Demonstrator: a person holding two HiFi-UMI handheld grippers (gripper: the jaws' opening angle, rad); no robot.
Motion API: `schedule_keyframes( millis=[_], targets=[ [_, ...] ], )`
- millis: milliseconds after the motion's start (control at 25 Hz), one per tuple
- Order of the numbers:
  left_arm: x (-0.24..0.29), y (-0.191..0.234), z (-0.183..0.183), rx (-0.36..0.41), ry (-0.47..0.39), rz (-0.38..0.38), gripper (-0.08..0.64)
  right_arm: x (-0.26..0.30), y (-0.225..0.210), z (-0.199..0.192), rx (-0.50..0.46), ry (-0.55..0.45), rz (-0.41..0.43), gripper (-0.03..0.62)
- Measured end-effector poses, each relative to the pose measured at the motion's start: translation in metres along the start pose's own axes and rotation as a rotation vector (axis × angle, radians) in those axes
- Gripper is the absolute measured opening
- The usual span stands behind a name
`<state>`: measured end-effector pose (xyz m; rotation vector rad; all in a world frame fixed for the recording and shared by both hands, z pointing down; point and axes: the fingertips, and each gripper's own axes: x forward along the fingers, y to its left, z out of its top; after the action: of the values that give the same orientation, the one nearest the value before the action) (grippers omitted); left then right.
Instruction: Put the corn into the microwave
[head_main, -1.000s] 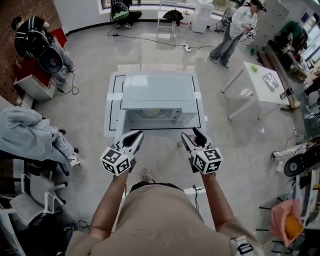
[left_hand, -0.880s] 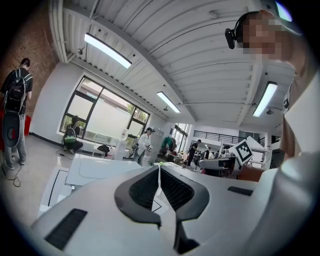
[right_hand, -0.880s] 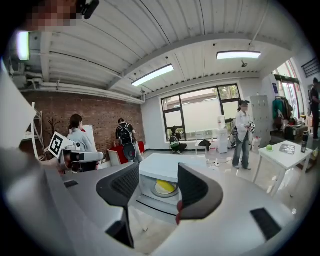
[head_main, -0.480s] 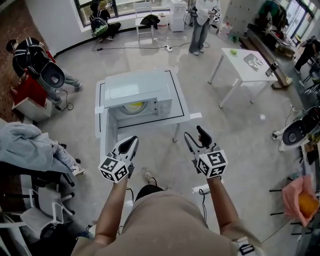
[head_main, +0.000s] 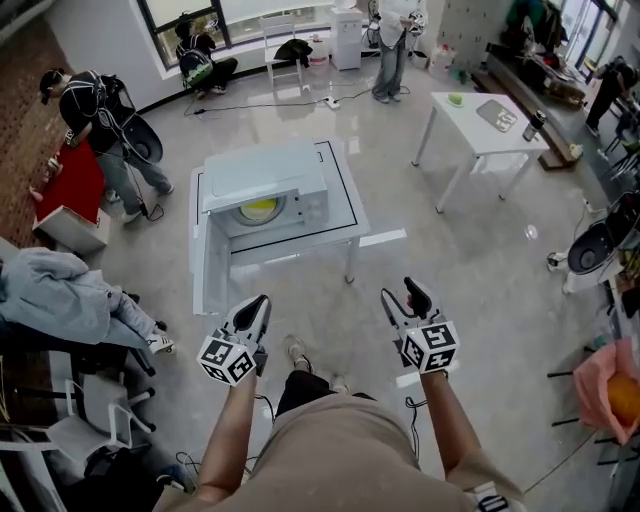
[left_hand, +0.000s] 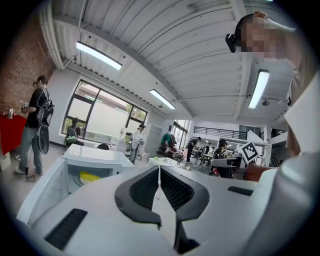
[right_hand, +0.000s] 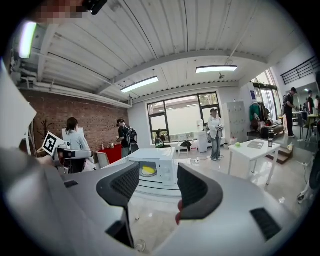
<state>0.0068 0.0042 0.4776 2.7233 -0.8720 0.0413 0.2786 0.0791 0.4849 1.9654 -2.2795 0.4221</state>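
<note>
Tools hang low in the head view, left tool (head_main: 258, 300) and right tool (head_main: 400, 292) both well apart from the open microwave (head_main: 265, 180) up-frame on its counter (head_main: 340, 195); the corn (head_main: 258, 208) already lies inside, nearer the left side. In the left gripper view the left tool (left_hand: 159, 187) is clenched on nothing, with the corn (left_hand: 90, 176) at left-centre and apparently lying crosswise. In the right gripper view the right tool (right_hand: 159, 175) is released and empty, with the corn (right_hand: 148, 170) seen far ahead between its pads.

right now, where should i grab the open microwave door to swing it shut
Probably the free edge of the microwave door, the end nearest you, coming at its outer left face with the left gripper. It stands swung wide open, hinged at the microwave front's left side, so that end offers most leverage.
</note>
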Motion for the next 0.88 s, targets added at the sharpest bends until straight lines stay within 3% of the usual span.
schedule_keyframes(
  millis=[200,400,880],
  targets=[
    [-0.011,-0.003,-0.015,-0.009,-0.012,0.057,0.002,-0.01,-0.005,-0.016,-0.009,0.019,0.009,0.245],
    [-0.013,-0.01,-0.027,-0.019,-0.027,0.032,0.002,-0.012,-0.007,-0.024,-0.022,0.024,0.007,0.245],
    [-0.018,0.001,-0.049,0.011,-0.015,0.07,0.002,-0.006,-0.01,-0.046,0.07,0.031,-0.03,0.245]
  ],
)
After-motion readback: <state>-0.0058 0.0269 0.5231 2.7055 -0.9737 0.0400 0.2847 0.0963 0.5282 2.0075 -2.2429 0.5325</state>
